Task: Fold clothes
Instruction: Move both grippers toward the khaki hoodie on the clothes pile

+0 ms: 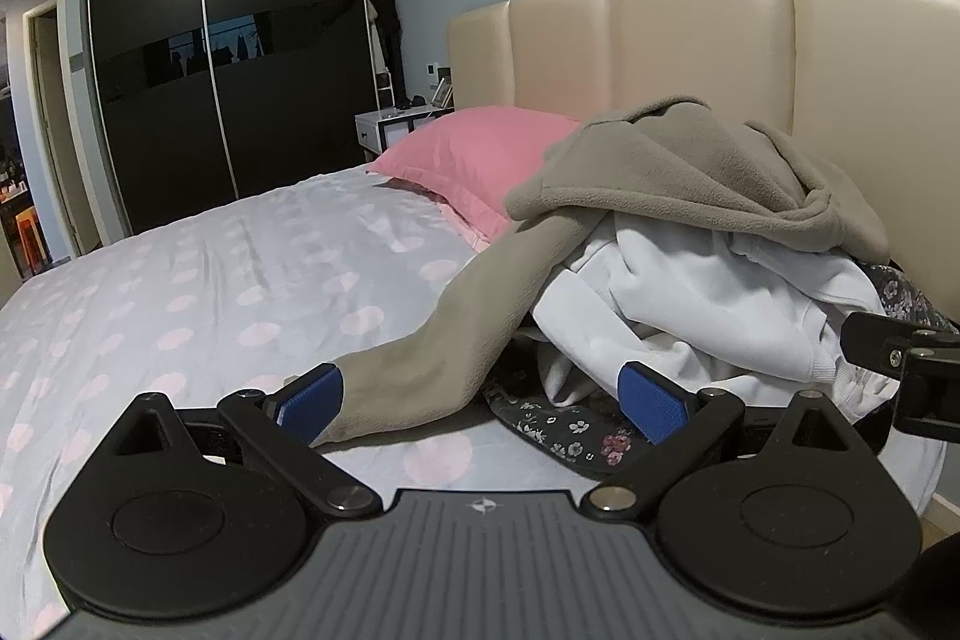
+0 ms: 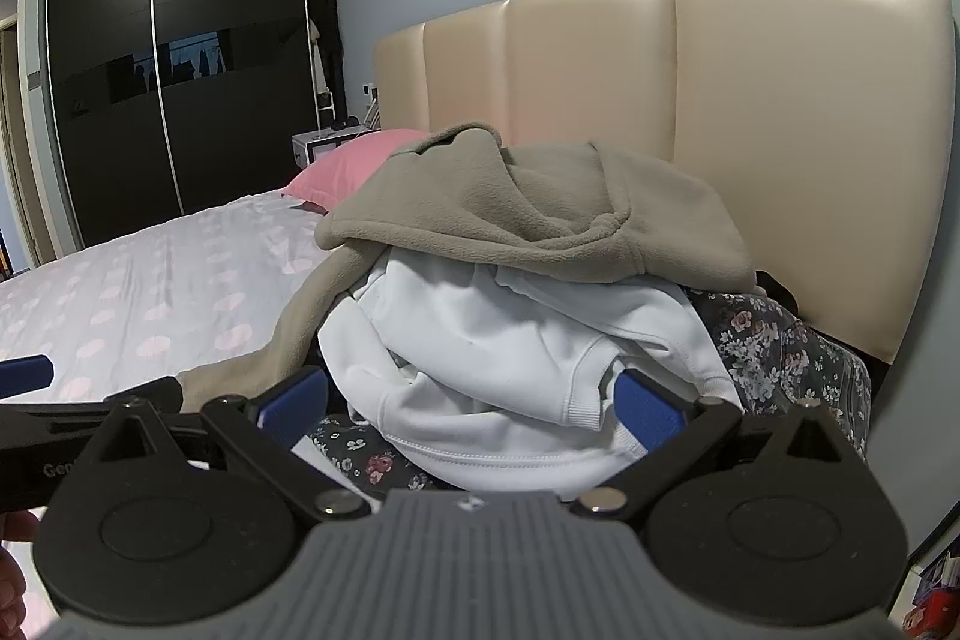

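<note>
i see a pink pillow [image 1: 474,154] at ten o'clock, headboard [image 1: 690,40] behind the heap. my left gripper [image 1: 480,403] and right gripper [image 2: 471,400] both gape wide — beige fleece [image 1: 678,160] tops the white hoodie [image 2: 510,340] at twelve, floral garment [image 1: 564,430] beneath on the bed [image 1: 180,292].

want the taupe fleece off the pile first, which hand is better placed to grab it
Left. The left tongs stand open with the taupe fleece sleeve trailing right between their pads. The right tongs, also open, face the white sweatshirt beneath the fleece instead.
</note>
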Available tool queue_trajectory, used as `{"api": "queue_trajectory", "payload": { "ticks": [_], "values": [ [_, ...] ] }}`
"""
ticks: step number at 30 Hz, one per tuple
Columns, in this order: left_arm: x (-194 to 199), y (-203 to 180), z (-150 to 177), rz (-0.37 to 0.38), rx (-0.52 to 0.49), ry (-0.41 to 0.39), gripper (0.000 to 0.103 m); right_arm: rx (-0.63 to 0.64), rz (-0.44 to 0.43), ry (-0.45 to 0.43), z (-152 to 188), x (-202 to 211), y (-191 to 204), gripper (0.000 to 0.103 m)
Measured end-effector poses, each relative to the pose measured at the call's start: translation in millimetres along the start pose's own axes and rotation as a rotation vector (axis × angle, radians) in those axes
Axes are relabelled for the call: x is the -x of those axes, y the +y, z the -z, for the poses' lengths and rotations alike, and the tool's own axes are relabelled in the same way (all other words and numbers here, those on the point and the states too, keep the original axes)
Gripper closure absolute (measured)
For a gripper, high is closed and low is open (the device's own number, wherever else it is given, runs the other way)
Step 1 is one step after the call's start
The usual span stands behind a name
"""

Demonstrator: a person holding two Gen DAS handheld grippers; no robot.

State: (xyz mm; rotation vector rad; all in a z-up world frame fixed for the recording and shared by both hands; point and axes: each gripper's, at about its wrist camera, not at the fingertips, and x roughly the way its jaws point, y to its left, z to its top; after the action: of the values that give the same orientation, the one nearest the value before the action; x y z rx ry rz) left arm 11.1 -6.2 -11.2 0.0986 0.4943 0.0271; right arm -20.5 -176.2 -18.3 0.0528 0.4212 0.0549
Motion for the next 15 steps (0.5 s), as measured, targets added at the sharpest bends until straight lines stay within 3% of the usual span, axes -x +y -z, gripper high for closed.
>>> {"api": "queue_trajectory", "payload": {
  "ticks": [15],
  "values": [
    [-0.1, 6.8, 2.1, -0.018, 0.001, 0.019, 0.003, 0.003, -0.009, 0.004, -3.3, 0.9, 0.0, 0.001]
  ]
}}
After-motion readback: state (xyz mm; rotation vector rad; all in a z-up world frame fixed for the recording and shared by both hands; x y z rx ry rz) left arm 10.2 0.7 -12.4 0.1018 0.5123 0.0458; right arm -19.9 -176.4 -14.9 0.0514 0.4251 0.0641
